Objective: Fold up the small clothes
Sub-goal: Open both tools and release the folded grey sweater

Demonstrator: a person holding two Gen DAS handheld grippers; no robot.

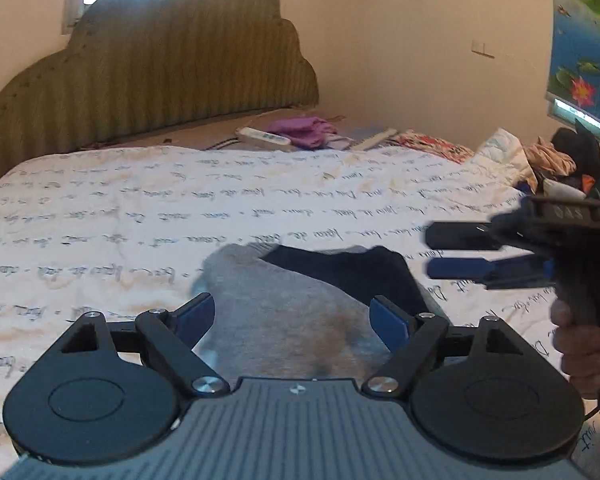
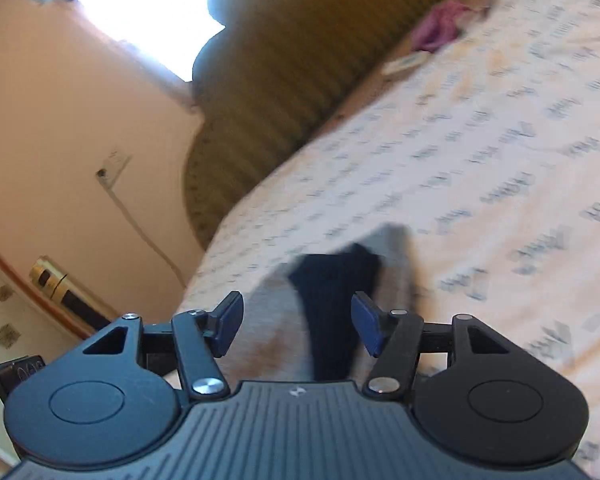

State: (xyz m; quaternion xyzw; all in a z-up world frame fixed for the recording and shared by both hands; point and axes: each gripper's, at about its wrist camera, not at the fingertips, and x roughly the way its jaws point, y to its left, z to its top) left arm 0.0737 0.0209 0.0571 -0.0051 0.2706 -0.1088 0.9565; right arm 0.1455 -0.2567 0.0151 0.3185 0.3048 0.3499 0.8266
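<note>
A grey and black garment (image 1: 284,304) is seen lying flat on the script-printed bedspread (image 1: 140,208), below both grippers. The left gripper (image 1: 292,318) is held wide open above it, nothing gripped. The right gripper (image 2: 298,326) is partly open and likewise empty, held by a hand (image 1: 584,344).

The near end of the grey and black garment (image 1: 292,320) is hidden behind the left gripper's body. The right gripper (image 1: 432,252) is blurred, its handle cut by the edge. The right wrist view is smeared.
</note>
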